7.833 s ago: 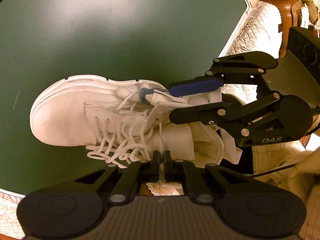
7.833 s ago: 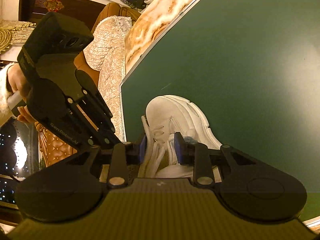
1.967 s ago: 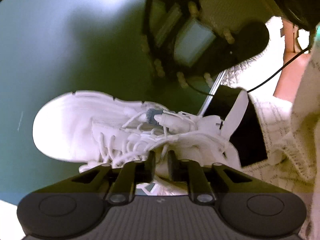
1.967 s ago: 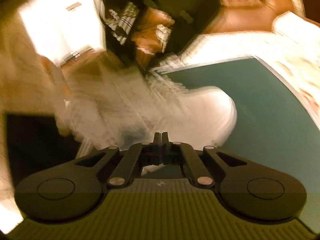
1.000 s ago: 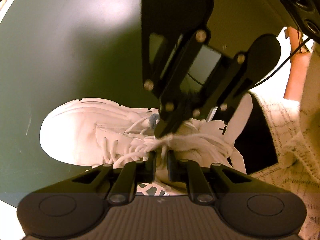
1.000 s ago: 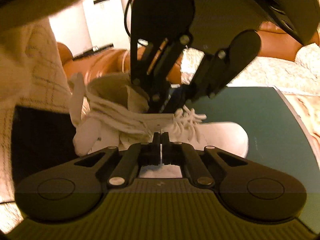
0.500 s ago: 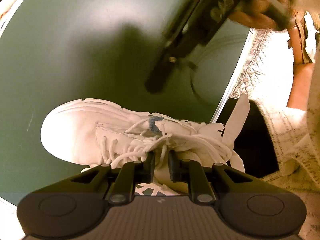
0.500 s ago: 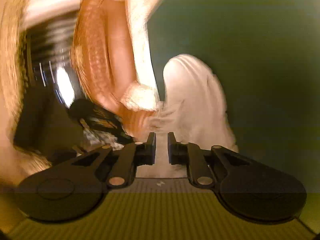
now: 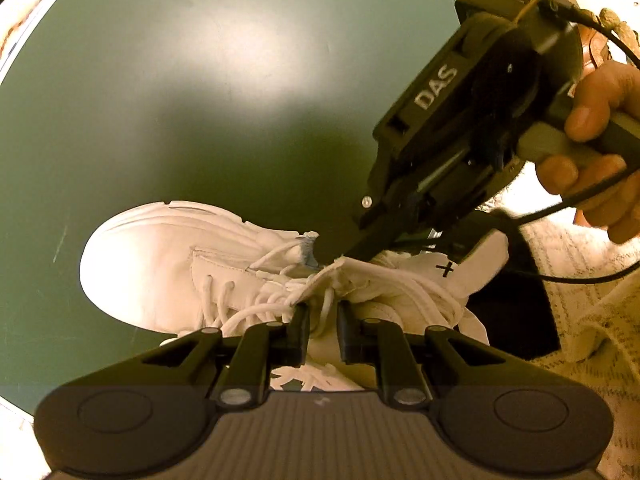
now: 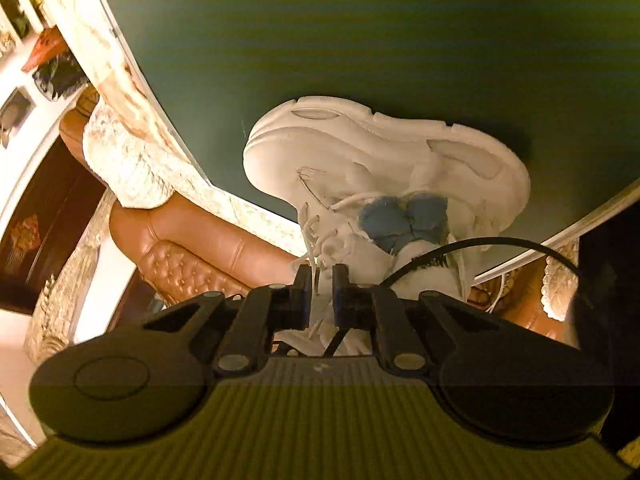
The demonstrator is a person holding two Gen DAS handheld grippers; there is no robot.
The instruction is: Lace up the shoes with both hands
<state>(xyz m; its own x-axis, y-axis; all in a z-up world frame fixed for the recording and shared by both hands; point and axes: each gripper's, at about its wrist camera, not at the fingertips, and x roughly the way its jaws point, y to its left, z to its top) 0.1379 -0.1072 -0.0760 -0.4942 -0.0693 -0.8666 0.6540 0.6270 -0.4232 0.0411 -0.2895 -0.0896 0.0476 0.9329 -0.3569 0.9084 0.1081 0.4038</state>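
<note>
A white sneaker [image 9: 172,256] lies on a dark green table [image 9: 200,80], toe to the left, with loose white laces [image 9: 280,300] bunched over its tongue. My left gripper [image 9: 322,318] hovers just above the laces, jaws a little apart with a lace strand running between them. My right gripper [image 9: 344,254] comes in from the upper right, its tips at the shoe's tongue. In the right wrist view the sneaker [image 10: 360,152] shows a blue patch [image 10: 404,218], and the right gripper [image 10: 321,278] stands slightly open over the laces [image 10: 320,240].
The table edge [image 10: 132,92] runs close beside the shoe, with a brown leather sofa [image 10: 188,248] beyond it. A black cable [image 10: 480,246] loops over the shoe's heel side. A hand [image 9: 592,160] holds the right gripper.
The right gripper has swung back down to the shoe's tongue from above the table. One second ago it was shut on a lace; now its jaws are apart. The left gripper has barely moved.
</note>
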